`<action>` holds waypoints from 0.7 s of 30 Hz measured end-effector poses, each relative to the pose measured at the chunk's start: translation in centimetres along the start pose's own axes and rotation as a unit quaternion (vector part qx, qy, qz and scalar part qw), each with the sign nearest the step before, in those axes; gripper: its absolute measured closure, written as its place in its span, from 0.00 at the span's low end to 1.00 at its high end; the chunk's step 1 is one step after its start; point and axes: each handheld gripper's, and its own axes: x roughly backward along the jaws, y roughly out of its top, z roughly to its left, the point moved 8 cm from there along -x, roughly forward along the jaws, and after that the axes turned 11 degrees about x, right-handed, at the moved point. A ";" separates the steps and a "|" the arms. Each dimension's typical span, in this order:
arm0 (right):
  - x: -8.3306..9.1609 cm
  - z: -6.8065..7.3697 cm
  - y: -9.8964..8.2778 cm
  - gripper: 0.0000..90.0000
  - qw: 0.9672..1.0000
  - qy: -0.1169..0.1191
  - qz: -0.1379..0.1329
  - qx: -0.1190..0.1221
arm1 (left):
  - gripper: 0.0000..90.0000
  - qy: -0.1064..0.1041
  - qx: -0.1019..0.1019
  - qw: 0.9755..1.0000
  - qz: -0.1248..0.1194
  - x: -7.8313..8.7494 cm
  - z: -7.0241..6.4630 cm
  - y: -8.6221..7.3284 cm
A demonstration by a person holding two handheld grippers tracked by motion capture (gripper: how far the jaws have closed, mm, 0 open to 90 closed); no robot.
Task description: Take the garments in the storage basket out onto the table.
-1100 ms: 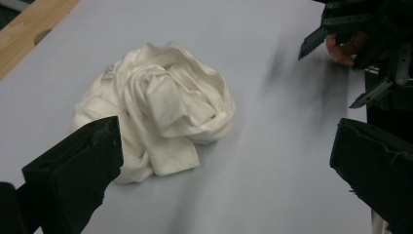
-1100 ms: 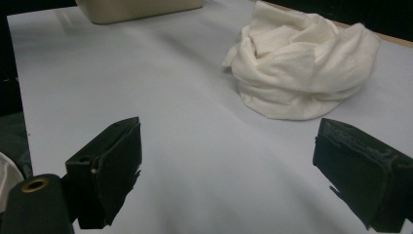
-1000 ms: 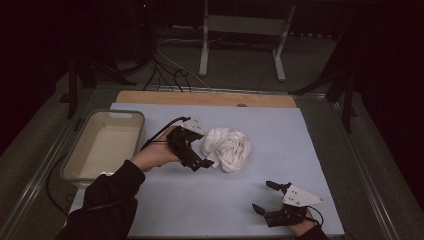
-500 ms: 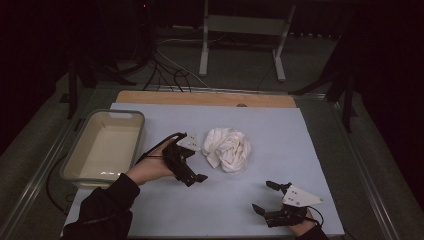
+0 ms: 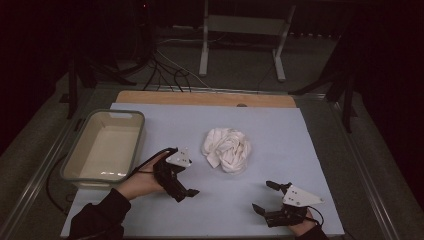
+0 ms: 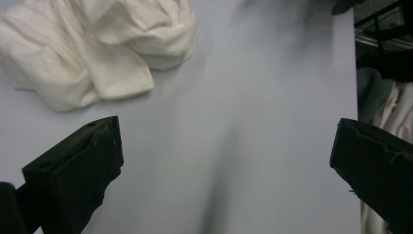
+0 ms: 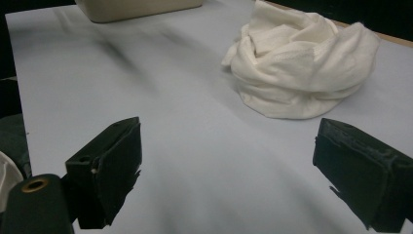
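Observation:
A crumpled white cloth point(image 5: 227, 149) lies in a heap on the pale blue mat point(image 5: 280, 130), near its middle. My left gripper point(image 5: 185, 194) sits on the mat in front and to the left of the cloth, apart from it. In the left gripper view its jaws stand wide open point(image 6: 229, 141) over bare mat, with the cloth point(image 6: 97, 48) at the upper left. My right gripper point(image 5: 263, 196) rests open near the front right edge. In the right gripper view point(image 7: 229, 146) it holds nothing, and the cloth point(image 7: 302, 68) lies ahead to the right.
A cream rectangular tub point(image 5: 140, 135) stands at the mat's left side, and its corner point(image 7: 136, 7) is seen far off in the right gripper view. A wooden strip point(image 5: 200, 98) borders the mat's far edge. Cables and a metal stand are on the floor beyond.
My left gripper has drawn back from the cloth toward the front left and now stands clear of it. The cloth stays in its heap. The right gripper has not moved.

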 end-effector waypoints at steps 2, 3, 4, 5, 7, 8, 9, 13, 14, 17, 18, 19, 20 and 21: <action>-0.1 0.0 0.0 0.12 1.000 0.002 -0.002 -0.002 | 0.00 -0.001 0.001 1.000 -0.004 0.1 -0.1 -0.5; -0.1 0.0 0.0 0.12 1.000 0.002 -0.001 -0.002 | 0.00 -0.004 0.001 1.000 -0.004 0.1 -0.3 -0.8; -0.1 0.1 0.0 0.12 1.000 0.002 -0.001 -0.001 | 0.00 -0.003 0.000 1.000 -0.003 0.1 -0.3 -1.1; -0.1 0.1 0.0 0.12 1.000 0.001 0.000 0.001 | 0.00 0.000 -0.004 1.000 0.000 0.1 -0.3 -1.4; -0.1 0.0 0.0 0.12 1.000 0.001 0.000 -0.001 | 0.00 -0.003 -0.001 1.000 -0.002 0.0 -0.5 -2.0; -0.1 0.0 0.0 0.12 1.000 0.001 0.001 -0.001 | 0.00 -0.003 0.000 1.000 -0.004 0.0 -0.5 -2.3; 0.0 0.0 0.0 0.12 1.000 0.000 0.001 -0.001 | 0.00 -0.004 0.000 1.000 -0.003 0.0 -0.6 -2.6; 0.0 0.0 0.0 0.12 1.000 -0.001 0.001 -0.001 | 0.00 -0.008 -0.002 1.000 -0.001 0.0 -1.0 -4.1; 0.0 -0.1 0.0 0.12 1.000 0.000 0.001 -0.001 | 0.00 -0.009 -0.002 1.000 -0.003 0.0 -1.2 -4.5; 0.0 0.0 0.0 0.12 1.000 -0.001 0.001 0.000 | 0.00 -0.012 0.002 1.000 -0.002 0.2 -1.4 -5.5; 0.0 0.0 0.0 0.12 1.000 0.000 0.000 0.000 | 0.00 -0.014 0.003 1.000 -0.003 0.2 -1.4 -5.8; 0.0 0.0 0.0 0.12 1.000 0.001 0.002 0.000 | 0.00 -0.016 0.005 1.000 -0.001 0.3 -1.5 -6.1; -0.1 0.0 0.0 0.12 1.000 0.000 0.001 -0.001 | 0.00 -0.015 0.005 1.000 -0.001 0.3 -1.5 -6.4; 0.0 0.0 0.0 0.12 1.000 0.000 0.002 0.000 | 0.00 -0.012 0.006 1.000 0.001 0.4 -1.5 -6.7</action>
